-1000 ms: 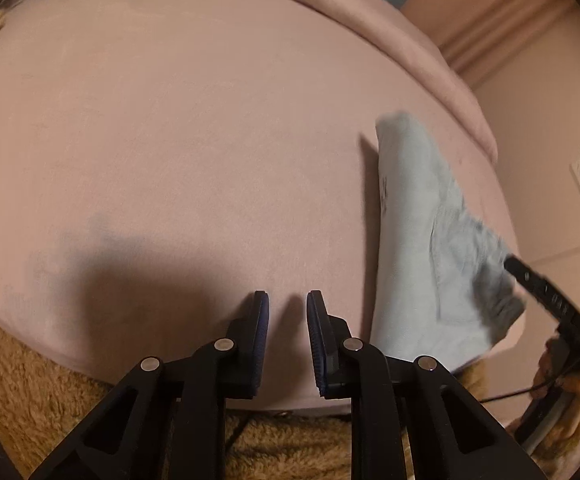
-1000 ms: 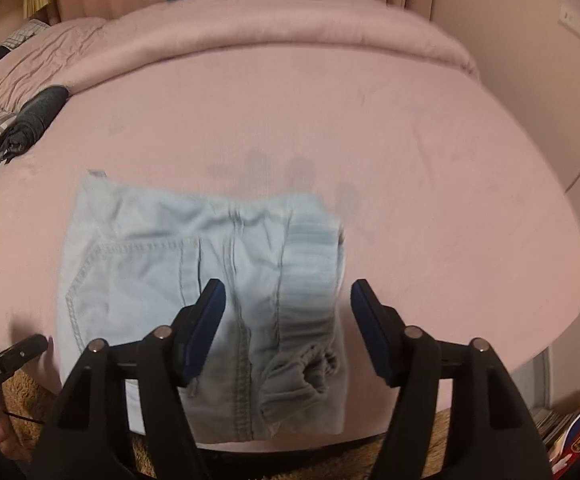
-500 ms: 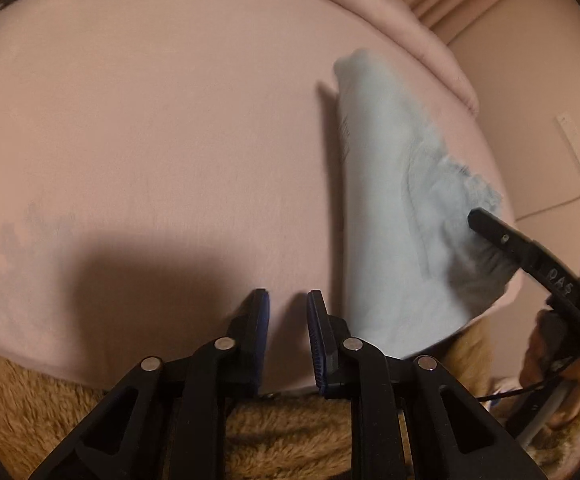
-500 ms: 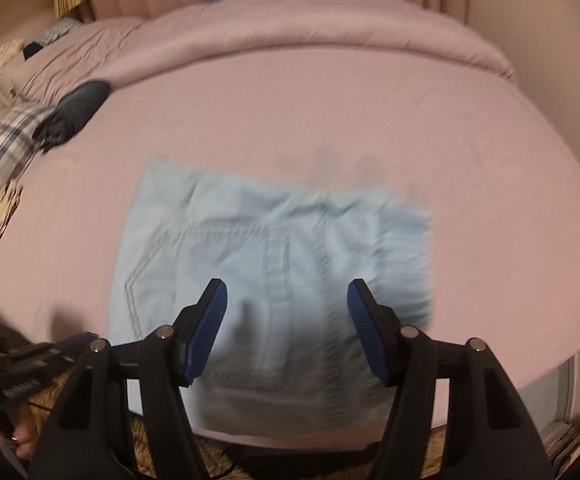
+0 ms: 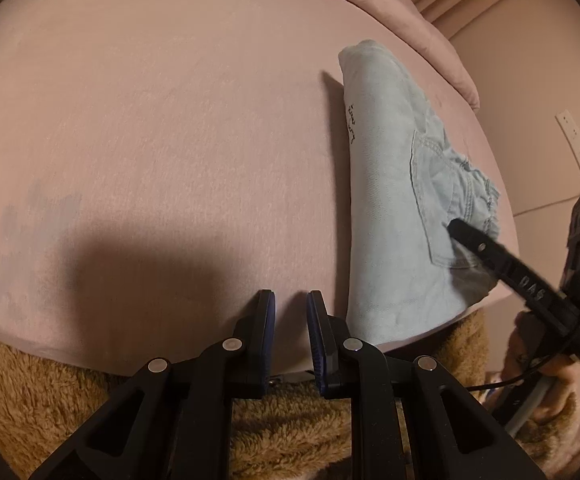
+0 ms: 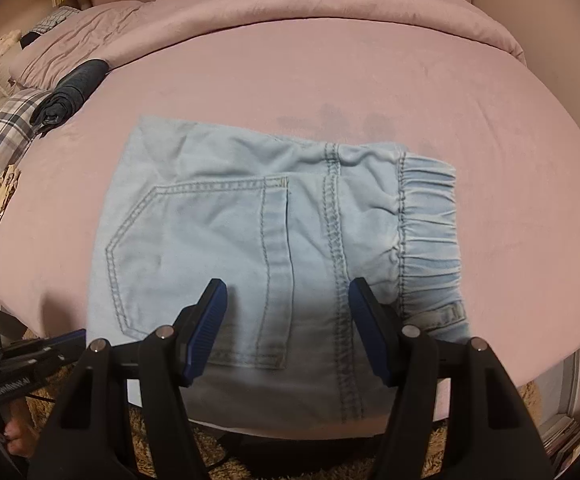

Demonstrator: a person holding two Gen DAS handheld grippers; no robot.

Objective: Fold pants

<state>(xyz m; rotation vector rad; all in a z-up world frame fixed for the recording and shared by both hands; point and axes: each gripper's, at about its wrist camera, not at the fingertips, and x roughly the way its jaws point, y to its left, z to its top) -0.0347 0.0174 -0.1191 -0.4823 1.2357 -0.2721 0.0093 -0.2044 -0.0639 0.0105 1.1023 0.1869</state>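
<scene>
Light blue denim pants (image 6: 274, 240) lie folded into a compact rectangle near the front edge of a pink bed, back pocket up and elastic waistband at the right. My right gripper (image 6: 286, 304) is open and empty, its fingers spread just above the pants' front part. In the left wrist view the pants (image 5: 389, 200) lie to the right, with the right gripper's finger (image 5: 481, 246) over them. My left gripper (image 5: 290, 308) is empty, its fingers nearly together with a narrow gap, over bare sheet left of the pants.
The pink bed (image 6: 369, 80) has a folded duvet at the back. A rolled dark garment (image 6: 70, 92) and plaid cloth (image 6: 14, 120) lie at the far left. A brown fluffy rug (image 5: 30, 380) lies below the bed's front edge. A wall (image 5: 549, 80) stands right.
The right gripper moved closer over the pants, which now lie flatter and squarer. The left gripper shifted slightly; its fingers kept the same narrow gap.
</scene>
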